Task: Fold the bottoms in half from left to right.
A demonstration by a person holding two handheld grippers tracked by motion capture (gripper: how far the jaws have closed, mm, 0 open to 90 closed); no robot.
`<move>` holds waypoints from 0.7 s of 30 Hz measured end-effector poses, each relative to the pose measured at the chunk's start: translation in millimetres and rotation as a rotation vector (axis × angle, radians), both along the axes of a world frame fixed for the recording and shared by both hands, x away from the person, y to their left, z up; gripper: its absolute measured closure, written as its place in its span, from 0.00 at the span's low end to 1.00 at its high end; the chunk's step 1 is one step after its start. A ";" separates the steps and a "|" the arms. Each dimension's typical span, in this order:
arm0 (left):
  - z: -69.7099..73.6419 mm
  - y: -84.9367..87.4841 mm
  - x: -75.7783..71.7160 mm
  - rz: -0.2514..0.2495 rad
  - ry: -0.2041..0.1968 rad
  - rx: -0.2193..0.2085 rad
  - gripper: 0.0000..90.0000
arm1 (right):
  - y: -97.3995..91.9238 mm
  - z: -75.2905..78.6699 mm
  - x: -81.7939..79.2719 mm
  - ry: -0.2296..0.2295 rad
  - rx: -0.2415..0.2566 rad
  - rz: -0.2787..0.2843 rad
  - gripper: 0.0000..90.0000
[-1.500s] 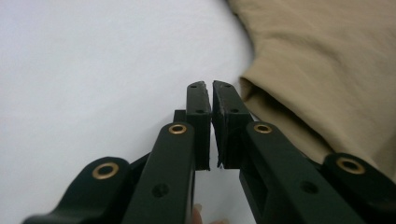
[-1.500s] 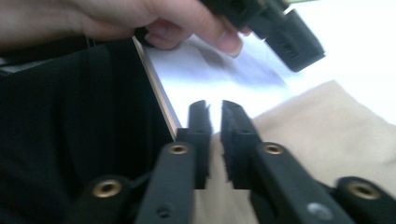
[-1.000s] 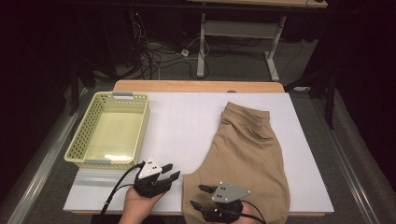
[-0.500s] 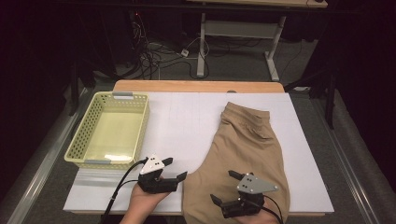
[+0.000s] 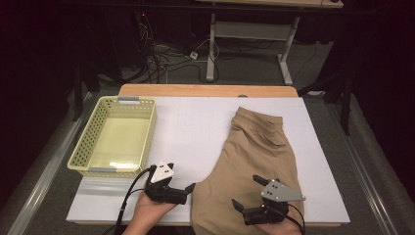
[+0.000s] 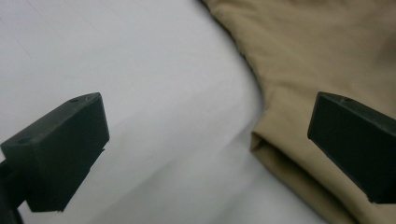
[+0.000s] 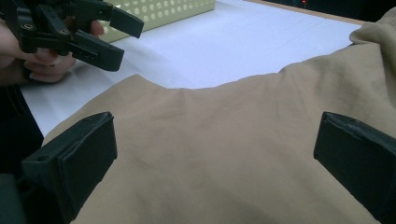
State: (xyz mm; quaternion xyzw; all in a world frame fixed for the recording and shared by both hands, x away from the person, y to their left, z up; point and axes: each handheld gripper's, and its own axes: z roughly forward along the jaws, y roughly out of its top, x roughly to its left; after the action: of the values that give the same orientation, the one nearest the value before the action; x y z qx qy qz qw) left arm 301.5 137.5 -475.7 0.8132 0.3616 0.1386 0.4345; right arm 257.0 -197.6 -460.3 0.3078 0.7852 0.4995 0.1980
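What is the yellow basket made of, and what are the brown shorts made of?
The basket looks like glossy moulded plastic: stiff walls pierced by rows of even holes. The shorts look like matte woven cloth, maybe cotton: soft folds, creases and stitched seams.

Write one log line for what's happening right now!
left gripper: jaws just opened, empty | right gripper: jaws just opened, empty | tan trousers: folded, released

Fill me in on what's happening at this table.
A person holds a gripper in each hand over tan shorts lying folded on a white table. The left gripper sits beside the shorts' left edge, the right gripper over their near end. Both have just been opening and hold nothing. A yellow basket stands empty at the left.
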 end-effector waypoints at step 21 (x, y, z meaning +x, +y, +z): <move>-7.8 18.1 -8.0 -0.063 -0.075 -0.108 0.00 | -29.9 7.6 3.9 -0.030 -0.018 -0.121 0.00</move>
State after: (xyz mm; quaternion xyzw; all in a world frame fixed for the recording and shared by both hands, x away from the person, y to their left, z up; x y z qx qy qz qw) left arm 293.5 155.7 -483.5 0.7939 0.3263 0.1354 0.4949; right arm 260.9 -227.6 -452.8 0.3454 0.7667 0.4840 0.2421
